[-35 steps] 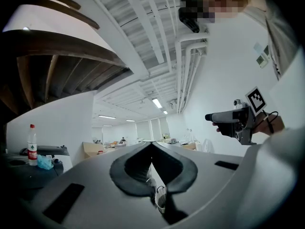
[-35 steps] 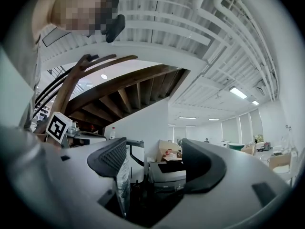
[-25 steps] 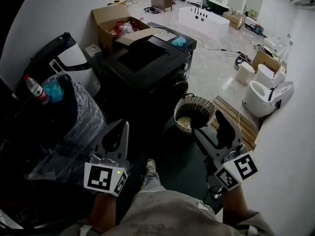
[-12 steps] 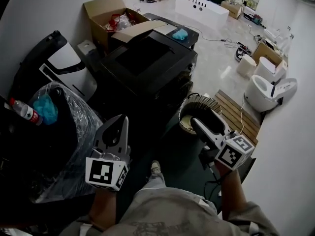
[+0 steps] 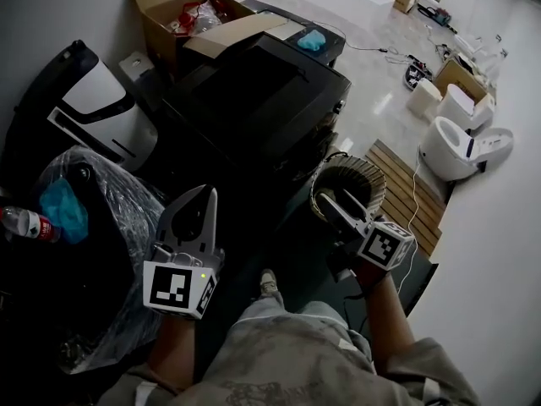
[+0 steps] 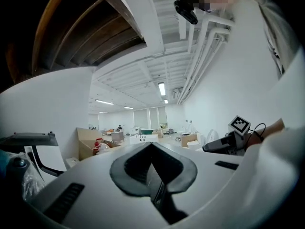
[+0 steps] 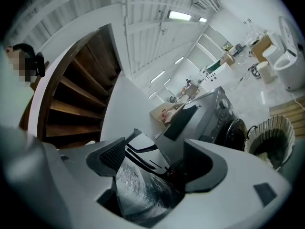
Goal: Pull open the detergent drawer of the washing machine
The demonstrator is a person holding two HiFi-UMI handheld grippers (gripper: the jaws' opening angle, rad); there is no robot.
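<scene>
Both hands have come forward in the last second, and the washing machine [image 5: 254, 100] now looms larger at 12 o'clock in the head view. The right gripper [image 5: 328, 203] has rolled: its marker cube [image 5: 387, 245] showed two patterned faces before and now shows one. The gripper now lies across the near rim of the round basket [image 5: 362, 169] at 3 o'clock. The bottle [image 5: 21, 224] with the red label has slid lower and out to the left edge at 9 o'clock.

No writing can be read. The bottle's print is too small, and the cubes carry only black-and-white square patterns.

The machine is dark, with its front turned toward 4 o'clock. The top strip of that front runs from about 1 o'clock to 7 o'clock. I cannot pick out the detergent drawer on that strip, which looks flush.

The left gripper [image 5: 205, 194], at 8 o'clock, has its jaws together with nothing in them. The right gripper's jaws stand wide apart and are opening, with nothing between them. Through the gap, its own view shows a plastic-wrapped bundle [image 7: 138, 190], with the machine's round door [image 7: 237, 128] at 3 o'clock.
</scene>
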